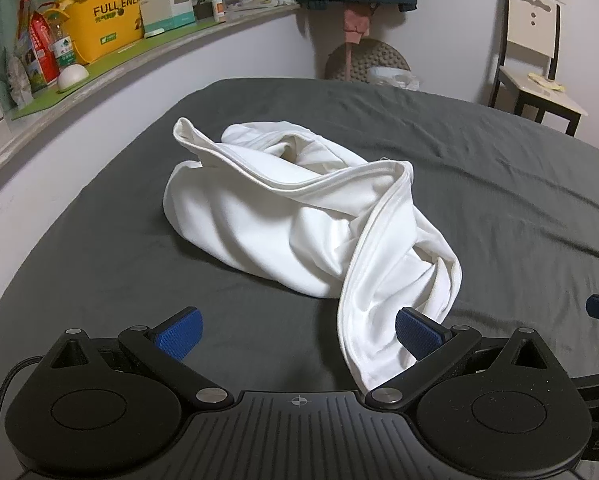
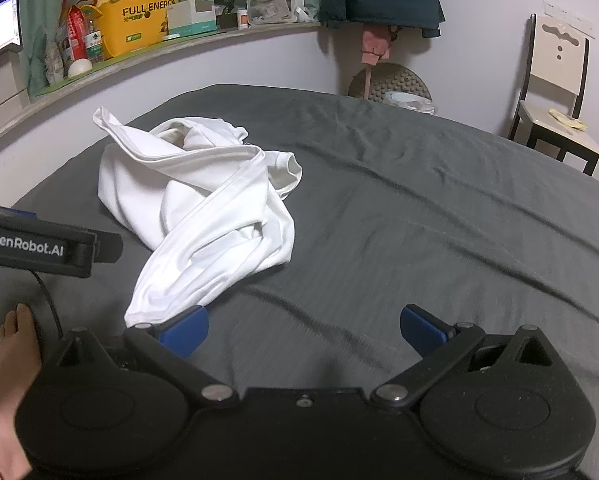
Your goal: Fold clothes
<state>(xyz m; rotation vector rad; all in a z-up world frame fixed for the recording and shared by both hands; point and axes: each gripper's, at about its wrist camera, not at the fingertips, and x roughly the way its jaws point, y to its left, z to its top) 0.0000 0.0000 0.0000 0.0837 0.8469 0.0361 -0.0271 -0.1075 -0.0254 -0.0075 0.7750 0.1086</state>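
Observation:
A crumpled white garment (image 1: 299, 216) lies in a heap on the dark grey bed sheet (image 1: 499, 200). One hemmed end trails toward me and reaches between the blue pads of my left gripper (image 1: 299, 338), which stands wide open above the sheet. In the right wrist view the same garment (image 2: 203, 208) lies to the left, and its near tip touches the left pad of my right gripper (image 2: 304, 332). That gripper is wide open over bare sheet (image 2: 419, 220). The left gripper's body (image 2: 39, 244) shows at the left edge.
A curved shelf (image 1: 139, 60) along the wall holds a yellow box, cartons and soft toys. A chair (image 1: 535, 64) stands at the far right beside the bed. A round studded cushion (image 1: 367, 62) leans behind the bed. A person's bare foot (image 2: 11, 344) rests at lower left.

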